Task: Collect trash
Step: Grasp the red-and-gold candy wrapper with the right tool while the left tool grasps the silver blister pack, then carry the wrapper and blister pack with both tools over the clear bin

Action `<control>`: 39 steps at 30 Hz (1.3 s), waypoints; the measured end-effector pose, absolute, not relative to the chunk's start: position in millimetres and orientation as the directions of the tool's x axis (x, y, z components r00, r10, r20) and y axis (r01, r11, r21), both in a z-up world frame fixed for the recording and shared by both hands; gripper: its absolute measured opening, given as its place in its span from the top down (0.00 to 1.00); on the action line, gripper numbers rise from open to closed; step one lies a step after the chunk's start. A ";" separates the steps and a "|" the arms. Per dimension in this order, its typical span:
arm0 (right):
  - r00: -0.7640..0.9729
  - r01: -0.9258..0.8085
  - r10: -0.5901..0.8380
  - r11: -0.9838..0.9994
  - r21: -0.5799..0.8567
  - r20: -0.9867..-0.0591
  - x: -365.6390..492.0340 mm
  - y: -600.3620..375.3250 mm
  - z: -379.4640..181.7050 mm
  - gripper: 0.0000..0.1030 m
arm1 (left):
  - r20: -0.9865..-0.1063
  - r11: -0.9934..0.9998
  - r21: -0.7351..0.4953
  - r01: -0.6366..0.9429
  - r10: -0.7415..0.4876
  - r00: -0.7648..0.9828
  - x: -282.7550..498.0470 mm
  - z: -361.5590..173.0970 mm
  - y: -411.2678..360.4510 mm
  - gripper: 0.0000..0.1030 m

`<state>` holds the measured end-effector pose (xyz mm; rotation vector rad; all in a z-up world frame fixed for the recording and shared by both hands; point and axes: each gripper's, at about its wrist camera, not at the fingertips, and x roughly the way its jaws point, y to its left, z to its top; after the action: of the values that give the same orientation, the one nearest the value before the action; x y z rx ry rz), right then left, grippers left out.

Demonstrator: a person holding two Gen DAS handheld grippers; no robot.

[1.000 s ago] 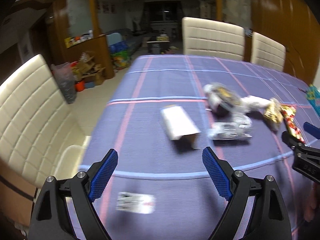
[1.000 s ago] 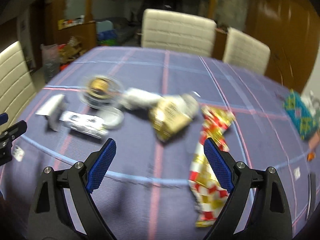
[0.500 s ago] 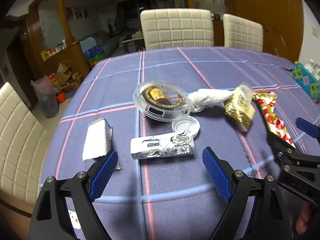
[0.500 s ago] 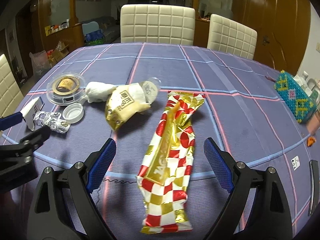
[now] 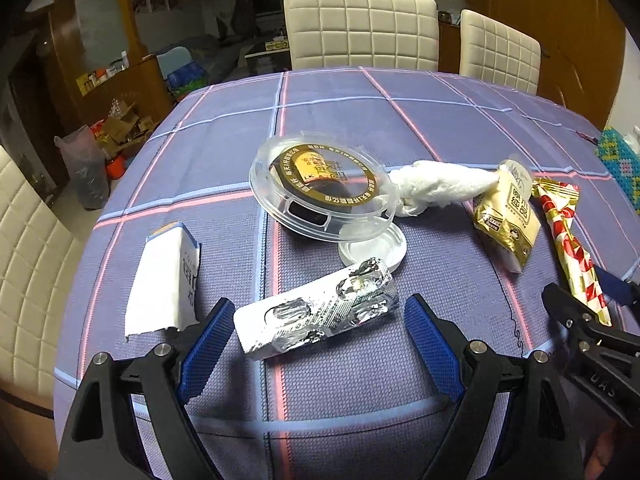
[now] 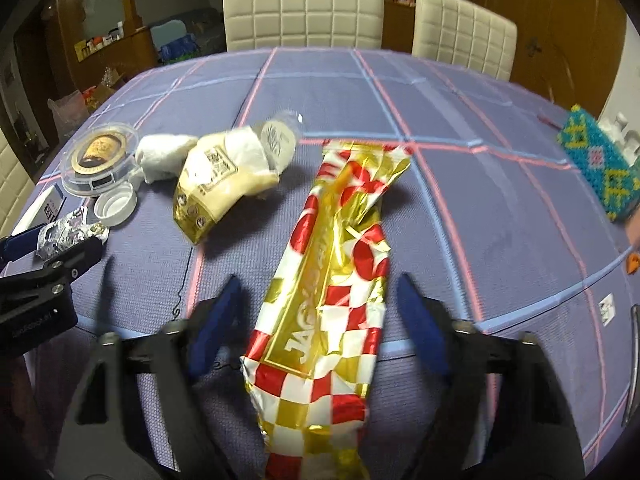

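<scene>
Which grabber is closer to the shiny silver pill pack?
Left. The left gripper has the silver pill pack right between its open fingers. The right gripper sits off to the side, straddling the red-and-gold wrapper.

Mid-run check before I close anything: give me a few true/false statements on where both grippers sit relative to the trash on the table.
1. The left gripper is open, with the blister pack between its fingers. True.
2. The right gripper is shut on the red-and-gold wrapper. False: it is open, its fingers on either side of the wrapper.
3. The white cap sits beside the clear round lid. True.
4. The tissue lies in front of the left gripper's fingers. False: it lies farther back, between the lid and the gold pouch.
5. The white carton stands upright. False: it lies flat on the tablecloth.
</scene>
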<state>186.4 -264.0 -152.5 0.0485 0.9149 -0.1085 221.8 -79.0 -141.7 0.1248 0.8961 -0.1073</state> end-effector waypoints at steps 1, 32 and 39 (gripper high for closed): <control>0.610 0.115 -0.064 0.993 0.009 -0.790 185.9 -264.5 -152.1 0.42 | -0.785 0.988 0.060 0.141 -0.040 0.618 222.3 -142.1 -78.7 0.18; 0.735 -0.002 -0.012 1.000 -0.020 -0.678 157.3 -212.6 -103.1 0.69 | -0.669 0.981 0.144 0.133 -0.002 0.743 178.1 -101.6 -58.2 0.29; 0.759 -0.097 0.083 0.995 0.013 -0.645 149.0 -189.3 -90.2 0.69 | -0.644 0.983 0.148 0.109 0.012 0.765 164.9 -92.5 -38.5 0.29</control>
<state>149.0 -189.3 -90.2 -0.0214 0.7016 0.0982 164.9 -38.5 -92.5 0.1808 0.6985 -0.0530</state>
